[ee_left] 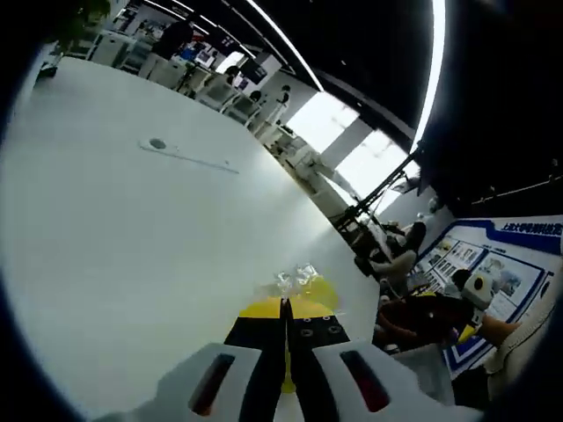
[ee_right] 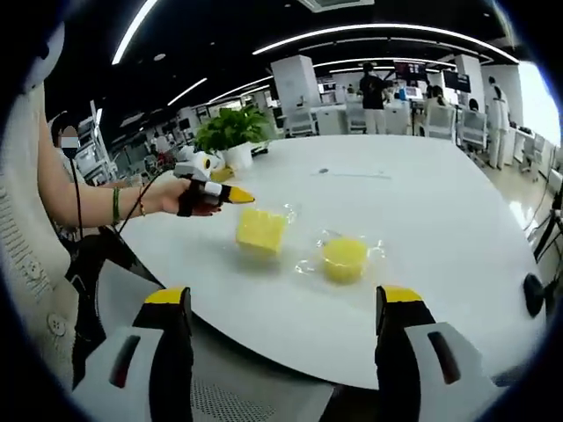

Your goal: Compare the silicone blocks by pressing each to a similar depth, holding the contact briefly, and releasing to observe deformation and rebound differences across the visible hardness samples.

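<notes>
Here the square silicone block point(ee_right: 261, 231) and round silicone block point(ee_right: 344, 258) lie wrapped near the white table point(ee_right: 422, 211) edge, left gripper point(ee_right: 236, 197) fingers together beside the square one, right gripper point(ee_right: 286, 330) fingers apart, a potted plant point(ee_right: 230, 130) behind.

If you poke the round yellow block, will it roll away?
Probably not: the round yellow block lies flat on the white table like a puck. Its clear wrapper looks slick, so it might slide. It likely squishes, then springs back.

left gripper view: low over table point(ee_left: 132, 246) (tilted) | right gripper view: table's edge, facing across
</notes>
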Available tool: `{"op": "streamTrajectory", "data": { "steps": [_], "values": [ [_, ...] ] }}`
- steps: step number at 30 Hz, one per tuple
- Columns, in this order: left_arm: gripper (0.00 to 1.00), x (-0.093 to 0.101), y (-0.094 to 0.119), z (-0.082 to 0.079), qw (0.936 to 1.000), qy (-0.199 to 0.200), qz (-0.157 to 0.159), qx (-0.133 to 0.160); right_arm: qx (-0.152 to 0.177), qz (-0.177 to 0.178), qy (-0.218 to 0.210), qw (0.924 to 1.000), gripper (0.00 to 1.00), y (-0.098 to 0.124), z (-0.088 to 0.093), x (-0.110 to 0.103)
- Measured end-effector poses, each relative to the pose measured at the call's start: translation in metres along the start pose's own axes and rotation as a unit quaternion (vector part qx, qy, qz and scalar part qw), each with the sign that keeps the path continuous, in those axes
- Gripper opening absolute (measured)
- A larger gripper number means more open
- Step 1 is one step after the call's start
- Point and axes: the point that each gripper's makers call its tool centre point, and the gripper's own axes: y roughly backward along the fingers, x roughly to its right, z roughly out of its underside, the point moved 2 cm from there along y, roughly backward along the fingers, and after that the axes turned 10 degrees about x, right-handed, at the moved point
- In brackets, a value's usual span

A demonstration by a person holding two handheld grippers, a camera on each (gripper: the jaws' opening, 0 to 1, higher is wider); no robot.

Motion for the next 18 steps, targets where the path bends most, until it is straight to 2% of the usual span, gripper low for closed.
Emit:
{"op": "streamTrajectory", "data": {
  "steps": [5, 8, 12, 18],
  "values": [
    [0.00, -0.015, -0.008, 0.004, 0.9997, -0.008, -0.005, -0.022, -0.015, 0.006, -0.002, 0.9999, 0.78, -0.001, 0.004, 0.005],
    [0.00, -0.028, -0.012, 0.013, 0.9984, -0.022, -0.013, -0.050, -0.018, 0.008, -0.003, 0.9998, 0.78, -0.002, 0.004, 0.004],
    [0.00, -0.037, -0.015, 0.023, 0.9969, -0.029, -0.019, -0.070, -0.017, 0.011, -0.006, 0.9998, 0.77, -0.003, 0.004, 0.003],
    [0.00, -0.047, -0.018, 0.029, 0.9957, -0.034, -0.028, -0.082, -0.007, 0.014, -0.018, 0.9997, 0.77, -0.006, -0.001, 0.002]
  ]
}}
